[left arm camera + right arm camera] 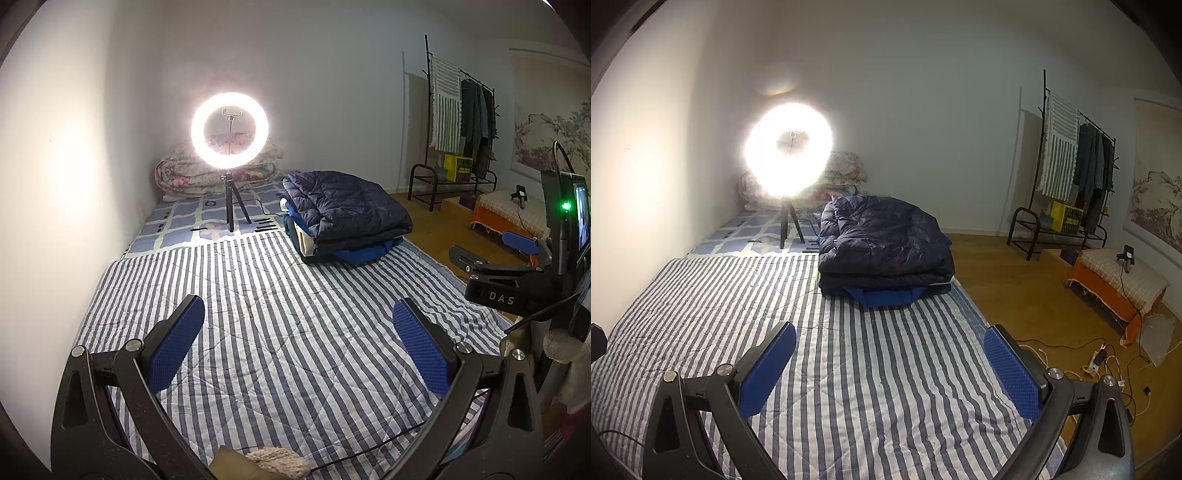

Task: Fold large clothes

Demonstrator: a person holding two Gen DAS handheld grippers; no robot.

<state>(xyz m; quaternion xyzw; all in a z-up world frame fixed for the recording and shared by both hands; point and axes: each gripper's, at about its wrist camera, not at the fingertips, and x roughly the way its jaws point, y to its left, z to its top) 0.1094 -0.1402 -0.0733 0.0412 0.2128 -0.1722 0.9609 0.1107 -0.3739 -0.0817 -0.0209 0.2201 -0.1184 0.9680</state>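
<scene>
A folded dark navy puffer jacket (347,210) lies on top of a stack of folded clothes, with a blue garment (364,253) under it, at the far right of the striped quilt (258,332). The stack also shows in the right wrist view (884,243), with the blue garment (886,295) sticking out below. My left gripper (299,325) is open and empty above the quilt, well short of the stack. My right gripper (890,354) is open and empty above the quilt (849,387); it also shows at the right of the left wrist view (495,247).
A lit ring light on a tripod (229,129) stands behind the quilt, in front of a rolled floral duvet (192,173). A clothes rack (1071,177), an orange-covered stool (1115,280) and cables with a power strip (1097,358) are on the wooden floor to the right.
</scene>
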